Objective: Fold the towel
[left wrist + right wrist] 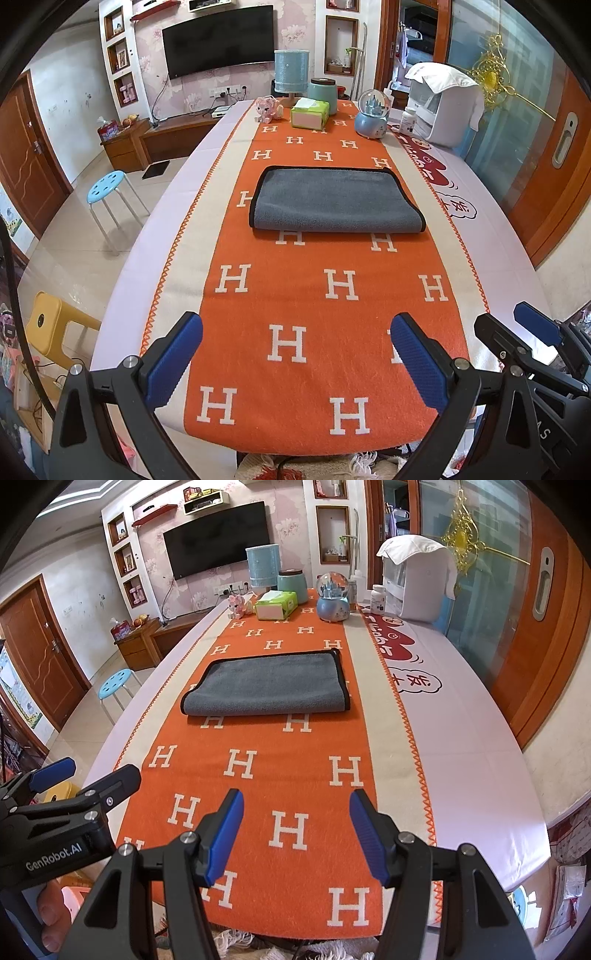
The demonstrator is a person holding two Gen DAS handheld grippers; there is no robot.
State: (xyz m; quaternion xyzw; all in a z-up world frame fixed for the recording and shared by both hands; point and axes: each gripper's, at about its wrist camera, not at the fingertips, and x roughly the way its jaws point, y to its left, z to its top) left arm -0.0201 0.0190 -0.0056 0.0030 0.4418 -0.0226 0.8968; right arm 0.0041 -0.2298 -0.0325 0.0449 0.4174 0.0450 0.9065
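A grey towel with black trim lies folded flat on the orange H-patterned runner at the table's middle. It also shows in the right wrist view. My left gripper is open and empty, over the runner's near end, well short of the towel. My right gripper is open and empty, also near the front edge. The right gripper shows at the lower right of the left wrist view, and the left gripper shows at the left of the right wrist view.
At the table's far end stand a green tissue box, a snow globe, a teal jar, a blue lamp, a pink toy and a white appliance. A blue stool stands on the floor at left.
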